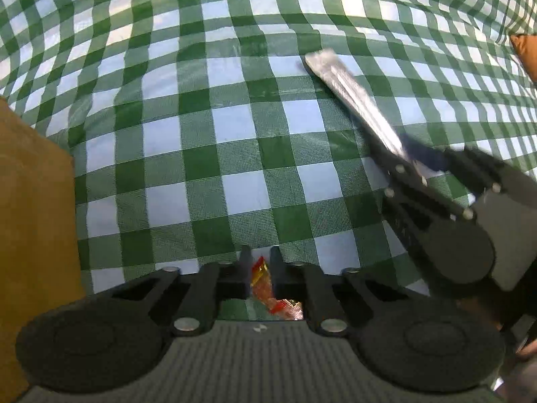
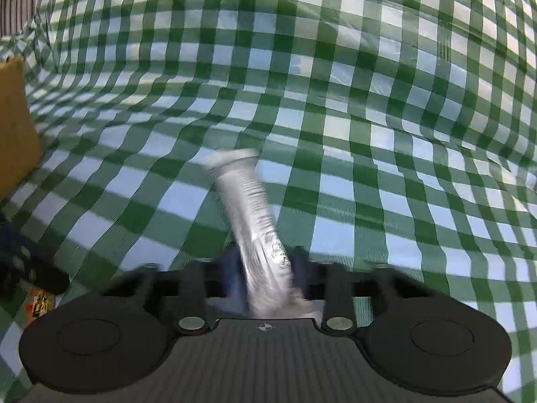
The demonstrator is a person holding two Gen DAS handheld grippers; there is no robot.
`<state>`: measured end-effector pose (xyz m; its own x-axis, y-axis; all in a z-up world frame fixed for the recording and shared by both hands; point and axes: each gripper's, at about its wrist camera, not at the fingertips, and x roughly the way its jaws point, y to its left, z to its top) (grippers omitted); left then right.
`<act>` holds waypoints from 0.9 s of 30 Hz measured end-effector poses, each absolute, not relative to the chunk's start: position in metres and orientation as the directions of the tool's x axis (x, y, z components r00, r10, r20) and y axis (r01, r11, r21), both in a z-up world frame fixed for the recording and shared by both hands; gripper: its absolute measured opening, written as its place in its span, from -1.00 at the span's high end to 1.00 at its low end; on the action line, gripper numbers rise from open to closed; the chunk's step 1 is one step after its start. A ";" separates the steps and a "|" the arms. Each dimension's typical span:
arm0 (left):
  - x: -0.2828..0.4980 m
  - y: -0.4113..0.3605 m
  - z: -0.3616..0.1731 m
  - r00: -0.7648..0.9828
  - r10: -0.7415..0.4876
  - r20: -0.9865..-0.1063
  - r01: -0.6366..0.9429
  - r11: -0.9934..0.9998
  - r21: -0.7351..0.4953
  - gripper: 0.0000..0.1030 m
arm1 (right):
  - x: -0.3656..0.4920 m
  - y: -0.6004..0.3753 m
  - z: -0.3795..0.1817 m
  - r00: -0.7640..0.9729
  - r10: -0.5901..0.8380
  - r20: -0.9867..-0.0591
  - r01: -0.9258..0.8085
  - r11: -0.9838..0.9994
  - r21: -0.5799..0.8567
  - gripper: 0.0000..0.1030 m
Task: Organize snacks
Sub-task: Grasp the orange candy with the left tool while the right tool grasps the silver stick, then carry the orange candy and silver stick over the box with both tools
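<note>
My left gripper [image 1: 261, 263] points down at the checked cloth and is shut on a small red, orange and yellow snack wrapper [image 1: 265, 288], which hangs between its fingers. My right gripper [image 2: 265, 262] is shut on the near end of a long silver snack packet [image 2: 248, 201]. The packet sticks out ahead of it, just above the cloth and blurred. In the left wrist view the right gripper [image 1: 412, 161] comes in from the right with the silver packet [image 1: 349, 90] slanting up and to the left.
A green and white checked tablecloth [image 1: 235, 124] covers the whole surface, wrinkled in places. A brown cardboard box [image 1: 33, 218] stands at the left, also at the left edge of the right wrist view as the cardboard box [image 2: 13, 117]. An orange object [image 1: 525, 53] shows at the far right edge.
</note>
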<state>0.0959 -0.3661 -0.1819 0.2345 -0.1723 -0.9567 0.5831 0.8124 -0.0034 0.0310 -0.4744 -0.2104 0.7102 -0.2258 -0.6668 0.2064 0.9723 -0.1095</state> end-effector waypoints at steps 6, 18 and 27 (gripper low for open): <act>0.087 -0.342 -0.150 0.274 -0.234 -0.933 0.607 0.794 -0.021 0.90 | 0.004 -0.466 -0.187 0.685 -0.281 -0.672 0.357 0.934 -0.026 0.62; 0.057 -0.293 -0.069 0.355 -0.337 -0.872 0.615 0.786 -0.054 0.95 | -0.082 -0.424 -0.114 0.695 -0.389 -0.605 0.526 0.848 0.059 0.62; 0.033 -0.199 0.029 0.479 -0.377 -0.793 0.565 0.824 -0.050 0.95 | -0.119 -0.329 -0.024 0.771 -0.344 -0.536 0.438 0.897 0.055 0.62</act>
<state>0.0330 -0.1988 0.0286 0.4787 -0.3767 -0.7931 0.5646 0.8238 -0.0505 -0.1188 -0.3294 -0.0242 0.7714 -0.3435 -0.5356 0.4378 0.8974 0.0549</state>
